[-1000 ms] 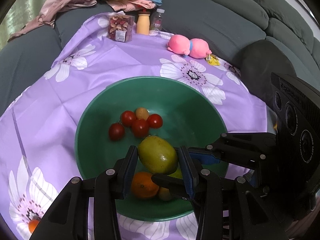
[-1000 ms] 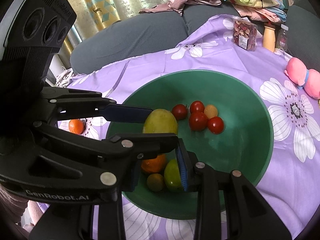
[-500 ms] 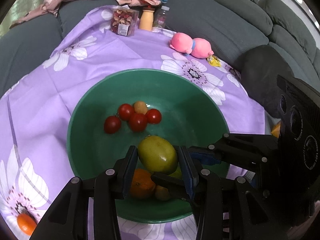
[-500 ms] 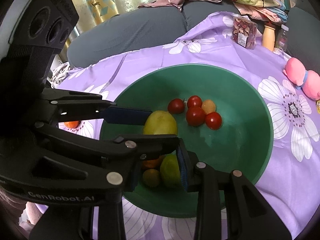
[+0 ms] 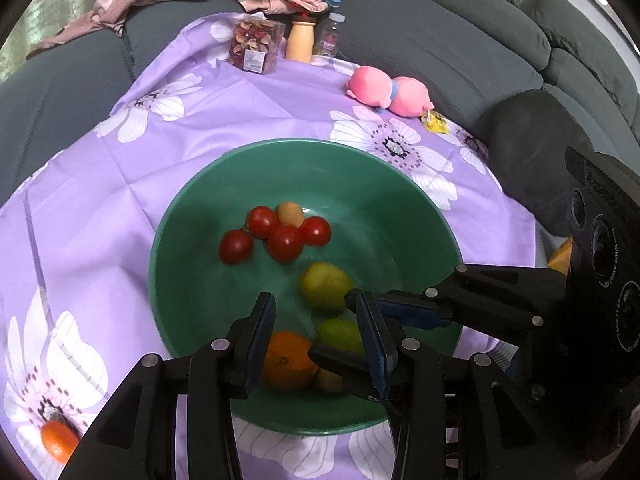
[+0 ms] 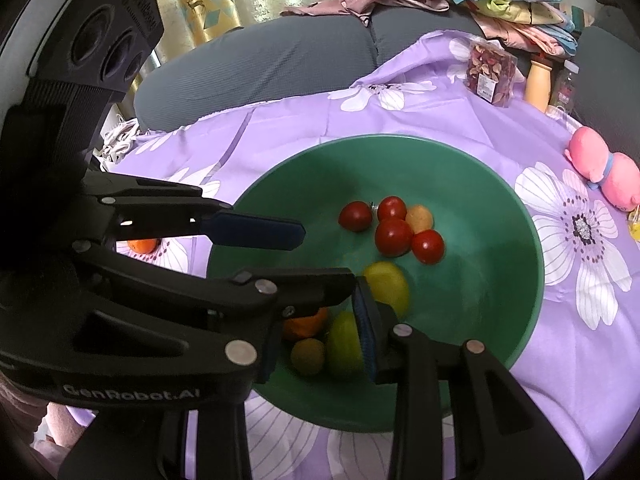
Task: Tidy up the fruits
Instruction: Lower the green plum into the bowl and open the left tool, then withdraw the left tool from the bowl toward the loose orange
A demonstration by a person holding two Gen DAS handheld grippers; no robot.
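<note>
Curtain (image 6: 208,0) perhaps, right view only

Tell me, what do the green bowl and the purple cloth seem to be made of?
Green bowl: probably plastic or melamine; smooth, even colour, soft sheen, thin rim. It could also be glazed ceramic.
Purple cloth: woven fabric, matte, with printed white flowers; fold creases and draped edges show it is soft.
</note>
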